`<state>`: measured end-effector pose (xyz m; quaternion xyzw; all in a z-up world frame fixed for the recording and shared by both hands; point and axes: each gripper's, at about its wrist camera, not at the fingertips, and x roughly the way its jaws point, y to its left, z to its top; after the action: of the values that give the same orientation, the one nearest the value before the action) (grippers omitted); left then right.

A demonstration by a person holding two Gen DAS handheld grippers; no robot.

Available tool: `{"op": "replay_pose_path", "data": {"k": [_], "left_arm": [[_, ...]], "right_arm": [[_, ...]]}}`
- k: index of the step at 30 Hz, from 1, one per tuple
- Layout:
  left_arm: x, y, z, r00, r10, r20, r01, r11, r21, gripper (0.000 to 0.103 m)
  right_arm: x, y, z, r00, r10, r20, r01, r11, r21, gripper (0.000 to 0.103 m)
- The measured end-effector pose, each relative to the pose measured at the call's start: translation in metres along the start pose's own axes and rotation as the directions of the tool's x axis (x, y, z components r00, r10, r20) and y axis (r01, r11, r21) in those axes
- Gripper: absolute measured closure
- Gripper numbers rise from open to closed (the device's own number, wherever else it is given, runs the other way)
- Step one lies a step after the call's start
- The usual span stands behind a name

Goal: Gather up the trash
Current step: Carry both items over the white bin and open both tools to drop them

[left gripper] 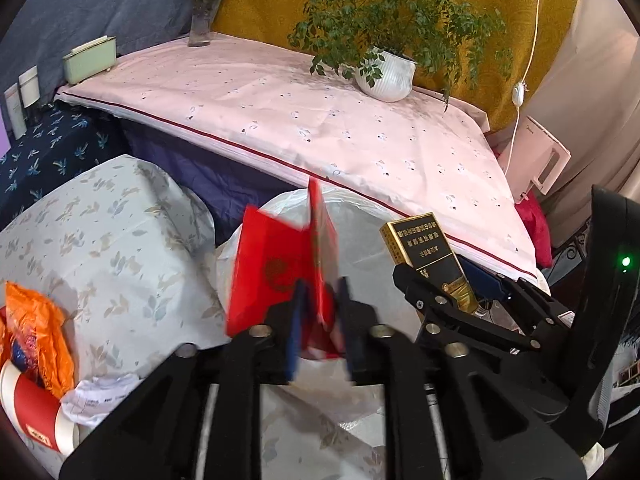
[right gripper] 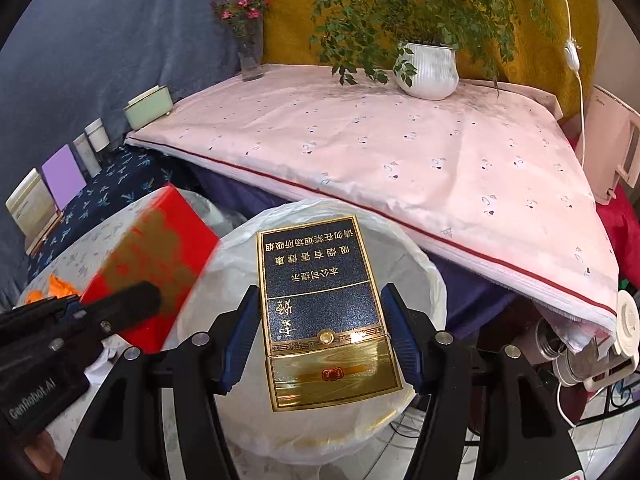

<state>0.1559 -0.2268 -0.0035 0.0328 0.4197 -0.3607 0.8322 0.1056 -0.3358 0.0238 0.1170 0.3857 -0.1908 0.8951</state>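
My left gripper [left gripper: 320, 316] is shut on a red carton [left gripper: 276, 272], opened out, and holds it over the left rim of a bin lined with a white plastic bag [left gripper: 360, 216]. My right gripper [right gripper: 320, 332] is shut on a black and gold cigarette pack [right gripper: 320, 300] and holds it above the bag-lined bin's rim [right gripper: 424, 276]. The pack [left gripper: 428, 256] and the right gripper [left gripper: 460, 296] also show in the left wrist view. The red carton [right gripper: 160, 256] and the left gripper [right gripper: 96, 316] show blurred at the left of the right wrist view.
A floral-covered surface [left gripper: 112, 240] at left holds an orange wrapper [left gripper: 36, 336], a red and white cup [left gripper: 32, 412] and crumpled paper [left gripper: 96, 400]. Behind is a table with a pink cloth [left gripper: 320, 120], a potted plant [left gripper: 388, 76], a flower vase [left gripper: 204, 16] and a green box [left gripper: 90, 60].
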Motion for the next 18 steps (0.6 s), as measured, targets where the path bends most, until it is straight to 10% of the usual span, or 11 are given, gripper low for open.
{"op": "replay_pose_path", "data": {"k": [4, 18], "left_arm": [[-0.002, 0.005, 0.004, 0.999, 0.032, 0.029, -0.032, 0.999, -0.026, 0.037], [-0.058, 0.041, -0.009, 0.980, 0.159, 0.122, -0.145, 0.982, -0.117, 0.017]], "right_arm": [[-0.004, -0.011, 0.007, 1.000, -0.014, 0.026, 0.013, 0.999, 0.051, 0.038], [-0.052, 0.021, 0.009, 0.994, 0.060, 0.095, -0.061, 0.998, 0.013, 0.030]]}}
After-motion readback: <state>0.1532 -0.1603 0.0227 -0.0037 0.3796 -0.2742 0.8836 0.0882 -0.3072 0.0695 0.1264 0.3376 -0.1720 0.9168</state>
